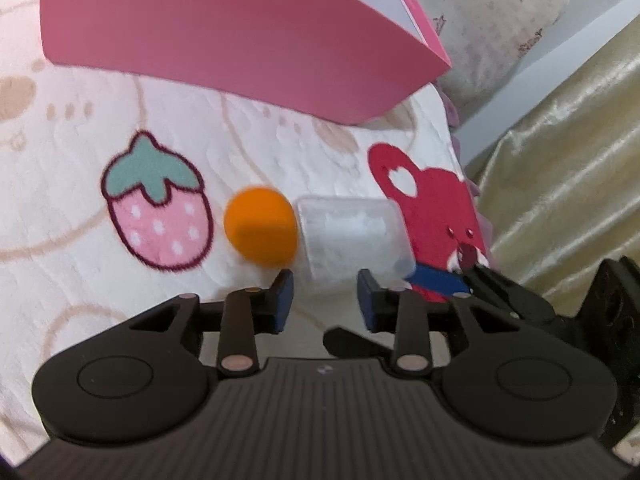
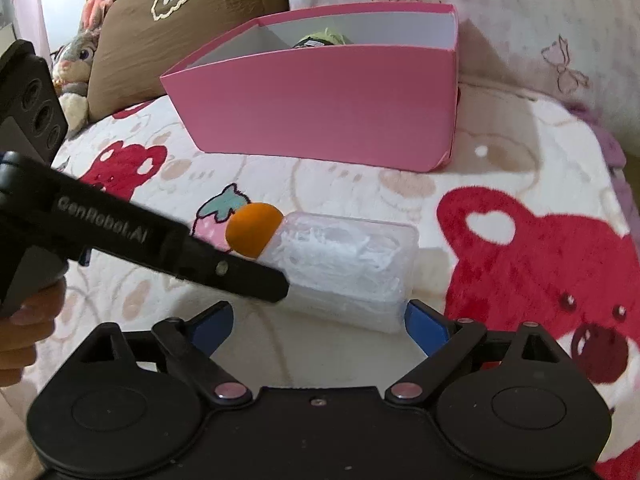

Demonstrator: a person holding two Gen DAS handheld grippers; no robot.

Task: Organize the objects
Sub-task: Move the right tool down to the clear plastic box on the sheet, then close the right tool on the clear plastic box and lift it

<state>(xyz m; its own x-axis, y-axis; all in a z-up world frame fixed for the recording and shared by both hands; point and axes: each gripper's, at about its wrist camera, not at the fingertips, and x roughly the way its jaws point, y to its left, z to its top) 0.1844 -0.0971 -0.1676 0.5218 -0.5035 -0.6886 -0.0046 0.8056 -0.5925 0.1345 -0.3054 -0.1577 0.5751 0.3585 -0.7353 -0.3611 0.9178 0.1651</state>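
Black gripper bodies are filling the bottom of both wrist views. Beyond them a cream blanket [image 2: 360, 196], printed with red bears and a pink strawberry, is covering the whole surface. A pink open-topped box [image 2: 320, 104] is sitting on the blanket at the far side, with something green showing just above its front wall. Nearer, a clear plastic case [image 2: 344, 268] holding white bits is lying on the blanket, and an orange ball [image 2: 254, 234] is resting against its left end.

The right gripper [image 2: 318, 320] is standing wide apart, its blue pads flanking the near end of the case without visibly touching it. The left gripper [image 1: 325, 294] is reaching in from the left with its fingers parted only narrowly, holding nothing, its tips just beside the case and the ball.
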